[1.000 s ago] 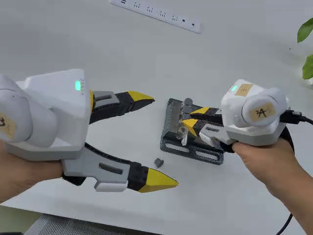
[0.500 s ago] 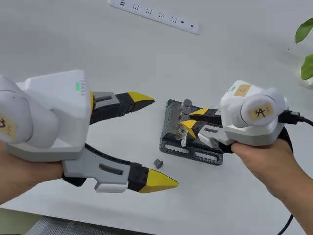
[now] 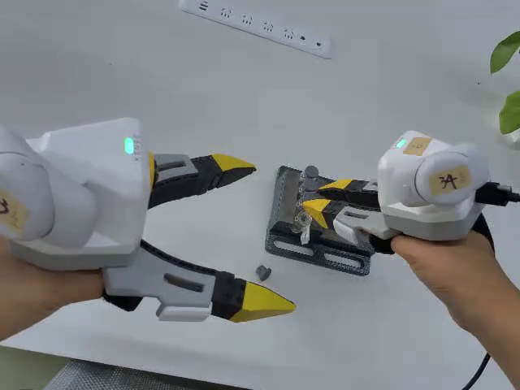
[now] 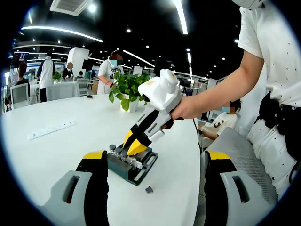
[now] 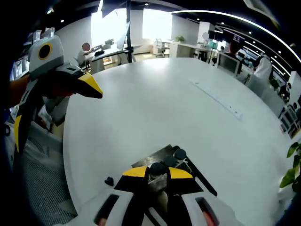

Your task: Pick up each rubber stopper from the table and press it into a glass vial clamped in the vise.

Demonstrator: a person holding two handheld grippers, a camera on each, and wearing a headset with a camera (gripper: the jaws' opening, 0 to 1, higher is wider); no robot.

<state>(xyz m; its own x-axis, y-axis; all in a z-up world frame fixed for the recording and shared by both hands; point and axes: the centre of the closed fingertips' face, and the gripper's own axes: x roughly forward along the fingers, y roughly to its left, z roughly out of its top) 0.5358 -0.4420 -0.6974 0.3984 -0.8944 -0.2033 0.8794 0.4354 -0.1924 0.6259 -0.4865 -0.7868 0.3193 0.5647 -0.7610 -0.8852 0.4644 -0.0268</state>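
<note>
Stopper (image 3: 262,271) beside gaping left gripper (image 3: 273,236); right gripper (image 3: 313,197) over vise (image 3: 321,250).

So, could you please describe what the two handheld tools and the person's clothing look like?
Both tools have bulky white bodies, black jaws and pointed yellow tips. The left tool carries a green light; the right tool bears a tan sticker marked 3A and trails a black cable. The person wears a white, dotted short-sleeved shirt.

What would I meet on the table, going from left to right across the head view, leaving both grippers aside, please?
Small grey rubber stopper → dark metal vise → green plant leaves.
</note>
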